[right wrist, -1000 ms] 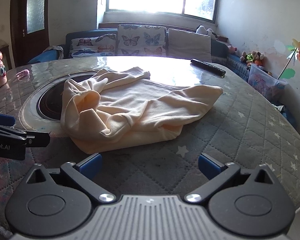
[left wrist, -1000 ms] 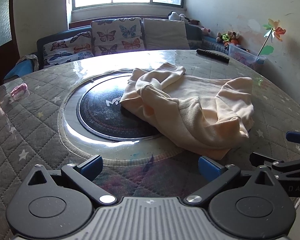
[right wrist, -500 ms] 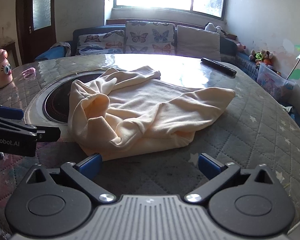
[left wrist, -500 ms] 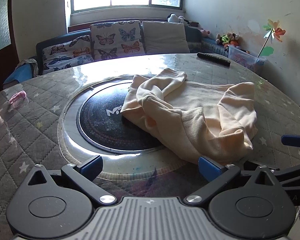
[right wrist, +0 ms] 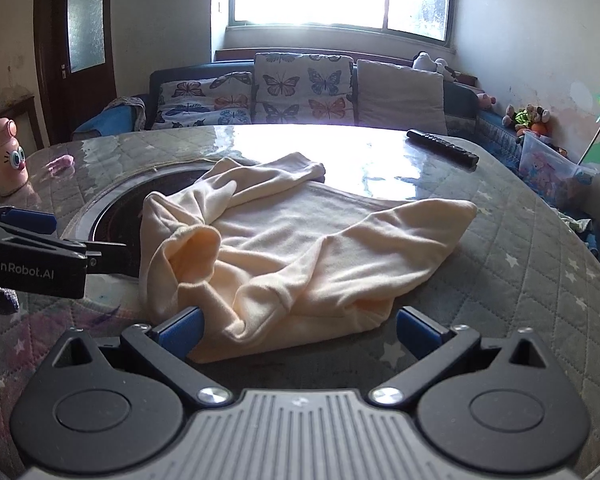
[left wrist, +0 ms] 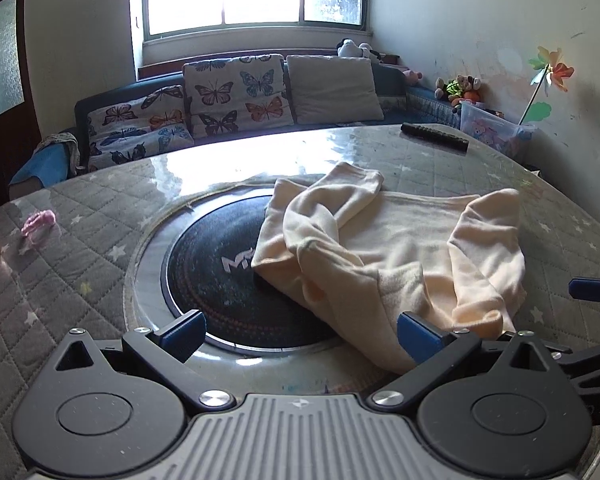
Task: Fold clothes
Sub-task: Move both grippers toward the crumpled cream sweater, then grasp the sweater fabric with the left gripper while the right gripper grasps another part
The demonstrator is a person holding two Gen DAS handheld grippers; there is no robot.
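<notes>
Both tools closer to the cream garment [left wrist: 384,256] than a second ago, now at its near edge. Left tool [left wrist: 298,334] with fingers set wide apart and nothing between them; right finger tip [left wrist: 418,336] just against the near hem at lower right of the left-wrist frame. Right tool [right wrist: 298,330] likewise spread wide, empty, straddling the near fold at lower centre of the right-wrist frame, left finger [right wrist: 180,330] touching cloth.

Garment bunched at mid-frame on the table [left wrist: 60,264], partly over the dark round inset [left wrist: 212,276], one sleeve thrown across the body, another doubled back at right. Not folded flat or square as it lies.

Compared with the earlier frame: garment larger and lower in both views, its shape unchanged; looks like an approach toward a grip on the near hem.
</notes>
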